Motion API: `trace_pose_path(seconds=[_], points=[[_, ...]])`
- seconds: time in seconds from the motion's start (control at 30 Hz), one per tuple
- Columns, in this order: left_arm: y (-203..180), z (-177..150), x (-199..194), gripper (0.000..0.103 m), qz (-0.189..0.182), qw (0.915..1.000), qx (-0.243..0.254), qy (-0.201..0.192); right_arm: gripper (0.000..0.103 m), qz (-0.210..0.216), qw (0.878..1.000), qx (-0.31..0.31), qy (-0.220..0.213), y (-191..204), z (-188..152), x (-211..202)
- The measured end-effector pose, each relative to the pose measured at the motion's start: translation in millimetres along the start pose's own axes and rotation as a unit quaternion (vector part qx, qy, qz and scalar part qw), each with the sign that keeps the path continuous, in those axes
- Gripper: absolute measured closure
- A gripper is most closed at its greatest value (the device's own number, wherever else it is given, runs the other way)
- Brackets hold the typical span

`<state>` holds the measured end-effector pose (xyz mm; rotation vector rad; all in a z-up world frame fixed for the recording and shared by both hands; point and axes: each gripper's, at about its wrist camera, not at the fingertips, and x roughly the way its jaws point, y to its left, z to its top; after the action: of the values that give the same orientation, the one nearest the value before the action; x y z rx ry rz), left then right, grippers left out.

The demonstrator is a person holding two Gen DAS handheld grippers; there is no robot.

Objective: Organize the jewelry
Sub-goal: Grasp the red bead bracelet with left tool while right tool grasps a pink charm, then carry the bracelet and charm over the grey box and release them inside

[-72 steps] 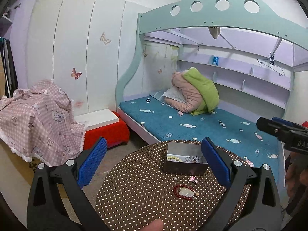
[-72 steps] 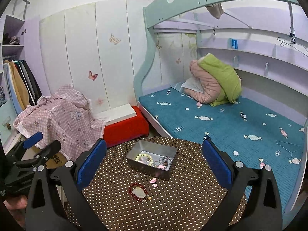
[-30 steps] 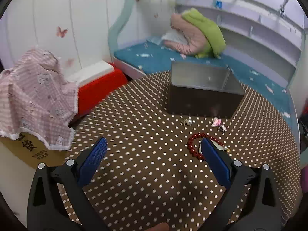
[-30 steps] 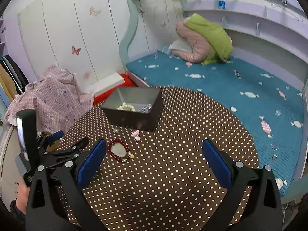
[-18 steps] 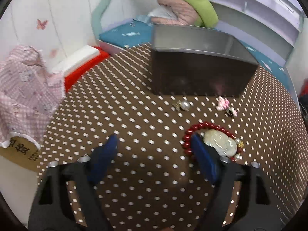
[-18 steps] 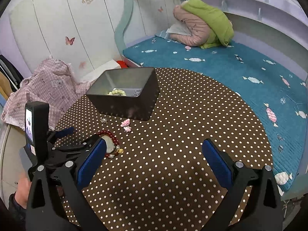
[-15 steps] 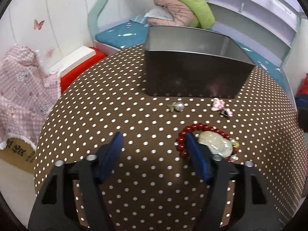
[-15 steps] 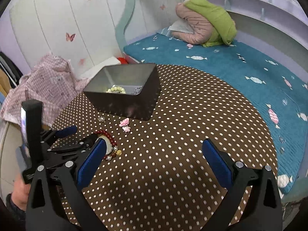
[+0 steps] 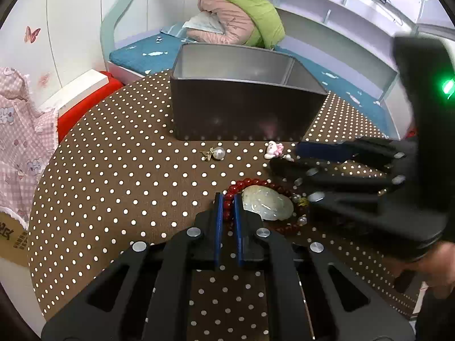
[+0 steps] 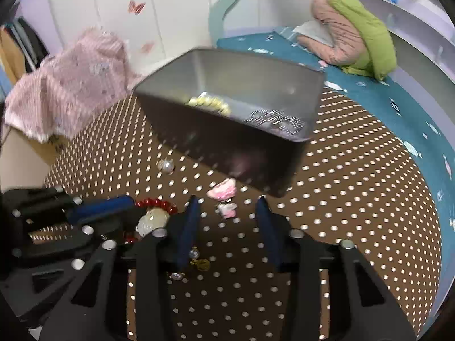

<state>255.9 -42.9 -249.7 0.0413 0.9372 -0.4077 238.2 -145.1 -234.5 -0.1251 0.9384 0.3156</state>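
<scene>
A red bead bracelet [image 9: 250, 183] with a pale shell pendant [image 9: 267, 203] lies on the dotted brown table [image 9: 113, 187]. My left gripper [image 9: 227, 203] is shut on the bracelet's left side. My right gripper [image 10: 227, 209] is open, low over the table, with a pair of pink earrings [image 10: 224, 191] between its fingers; it also shows in the left wrist view [image 9: 321, 153]. A pearl earring [image 9: 217, 152] lies in front of the metal box [image 9: 244, 108], which holds a yellow-green bracelet [image 10: 209, 103] and a silver chain [image 10: 273, 116].
A bed with a blue cover [image 10: 369, 85] and a pink and green quilt [image 9: 241, 20] stands behind the table. A pink checked cloth [image 10: 71, 85] lies at the left, and a red stool [image 9: 82, 105] beside it. Small gold charms [image 10: 199, 261] lie near my right gripper.
My left gripper has closed on the red bracelet. My right gripper has come down and narrowed around the pink earrings, near the box.
</scene>
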Motion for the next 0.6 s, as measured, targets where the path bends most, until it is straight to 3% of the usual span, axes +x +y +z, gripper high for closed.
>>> trace_pose_path(seconds=[0.1,0.6], points=[[0.8,-0.7,-7.7,0.095,-0.012,0.9999,-0.006,-0.008,0.091,-0.002,1.000,-0.001,0.000,-1.4,-2.5,-4.1],[-18.0,-0.1,-74.5,0.095,-0.040,0.9968,0.003,-0.069,0.091,0.012,0.999,0.030,-0.042,-17.4,-6.6,-65.5]])
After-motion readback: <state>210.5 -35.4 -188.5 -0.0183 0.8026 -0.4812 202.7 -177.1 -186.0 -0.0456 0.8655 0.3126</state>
